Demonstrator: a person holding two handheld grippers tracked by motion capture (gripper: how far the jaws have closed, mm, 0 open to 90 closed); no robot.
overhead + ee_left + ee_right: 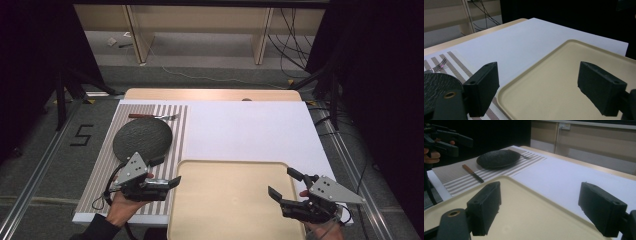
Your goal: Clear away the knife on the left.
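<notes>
Beige tray [235,200], one; two hand-held grippers, jaws apart.

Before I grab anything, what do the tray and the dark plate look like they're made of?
Tray: probably moulded plastic, beige, smooth with a soft sheen and a rounded raised rim. Dark plate: looks like matte ceramic or stoneware, charcoal with a fine streaked texture and no glare; melamine can't be ruled out.

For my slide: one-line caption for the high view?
Two open claws, left and right, flank a beige tray beside a dark plate.
</notes>
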